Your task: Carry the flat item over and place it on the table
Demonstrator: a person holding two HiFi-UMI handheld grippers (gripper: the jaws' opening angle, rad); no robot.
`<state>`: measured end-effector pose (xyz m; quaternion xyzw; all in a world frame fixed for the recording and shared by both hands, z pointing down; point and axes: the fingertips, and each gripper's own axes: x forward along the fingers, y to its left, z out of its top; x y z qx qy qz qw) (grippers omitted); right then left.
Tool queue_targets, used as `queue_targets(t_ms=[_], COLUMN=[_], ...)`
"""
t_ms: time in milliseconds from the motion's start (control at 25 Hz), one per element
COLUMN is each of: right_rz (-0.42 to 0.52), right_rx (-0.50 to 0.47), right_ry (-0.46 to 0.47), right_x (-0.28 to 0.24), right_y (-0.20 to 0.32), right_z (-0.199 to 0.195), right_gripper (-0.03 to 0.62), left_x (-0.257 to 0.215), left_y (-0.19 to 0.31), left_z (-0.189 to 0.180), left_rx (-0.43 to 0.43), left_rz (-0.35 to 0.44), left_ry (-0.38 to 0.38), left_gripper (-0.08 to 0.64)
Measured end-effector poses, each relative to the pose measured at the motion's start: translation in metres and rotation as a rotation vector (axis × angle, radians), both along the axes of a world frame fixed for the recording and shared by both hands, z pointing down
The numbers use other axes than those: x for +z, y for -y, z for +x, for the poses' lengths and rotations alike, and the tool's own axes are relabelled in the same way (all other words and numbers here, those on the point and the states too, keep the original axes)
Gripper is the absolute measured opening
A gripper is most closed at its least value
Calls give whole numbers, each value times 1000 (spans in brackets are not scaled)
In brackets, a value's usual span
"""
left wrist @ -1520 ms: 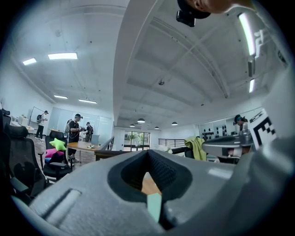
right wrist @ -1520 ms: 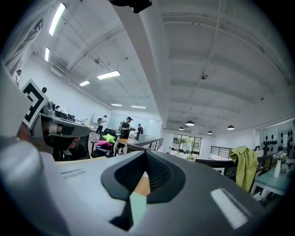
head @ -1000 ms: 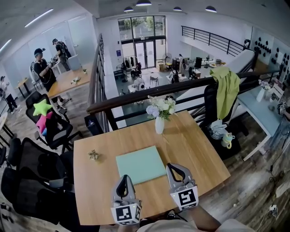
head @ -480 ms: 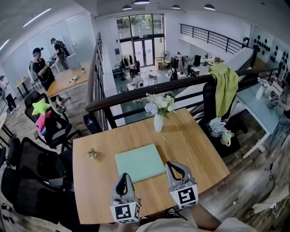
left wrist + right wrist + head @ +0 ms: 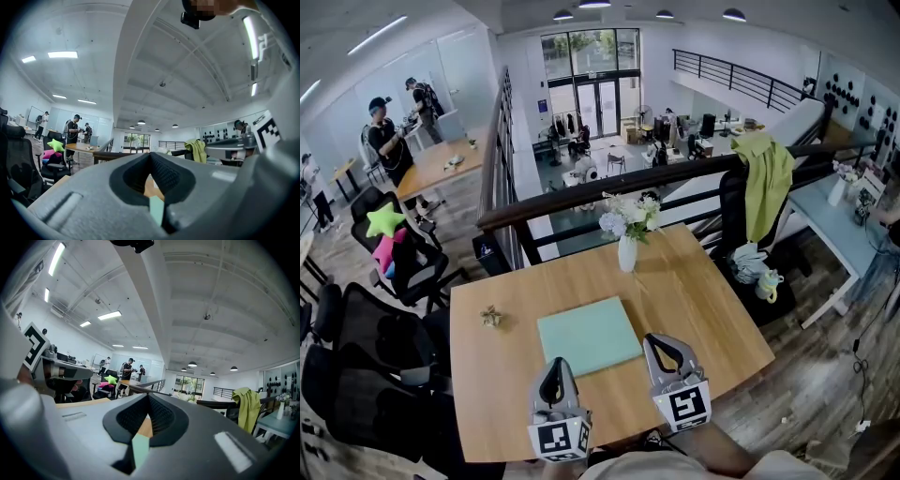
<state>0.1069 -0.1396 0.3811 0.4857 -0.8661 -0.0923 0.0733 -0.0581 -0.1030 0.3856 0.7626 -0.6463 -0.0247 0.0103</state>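
Note:
A mint-green flat board point(image 5: 589, 336) lies flat on the wooden table point(image 5: 703, 309), near its front edge. My left gripper point(image 5: 556, 367) is shut, with its tip at the board's near left corner. My right gripper point(image 5: 661, 344) is also shut, its tip just off the board's right corner. In the left gripper view the jaws point(image 5: 151, 155) meet, and a sliver of the board point(image 5: 156, 211) shows through the gap below them. The right gripper view shows the same: shut jaws point(image 5: 149, 397) and a strip of the board point(image 5: 139, 448). Neither gripper holds the board.
A white vase of flowers point(image 5: 628, 251) stands at the table's far edge, and a small trinket point(image 5: 492, 318) lies at its left. Black office chairs point(image 5: 375, 375) crowd the left side. A dark railing point(image 5: 581, 199) runs behind, and a green cloth point(image 5: 767, 183) hangs at the right.

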Motion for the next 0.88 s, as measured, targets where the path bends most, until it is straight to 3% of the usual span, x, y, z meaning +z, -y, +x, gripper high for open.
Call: queue_targets(t_ms=[640,880], right_rz=[-6,-28], right_rx=[3,13], right_ry=[-13,31], right_x=[2,7], right_y=[0,-3], right_z=[-2,-3], right_gripper=[11,9], left_x=[3,3], left_y=[1,-2], left_z=[-3,-7], left_rx=[6,7], left_rz=[-4,-3], left_ry=[-15,-9], left_gripper=[2,2])
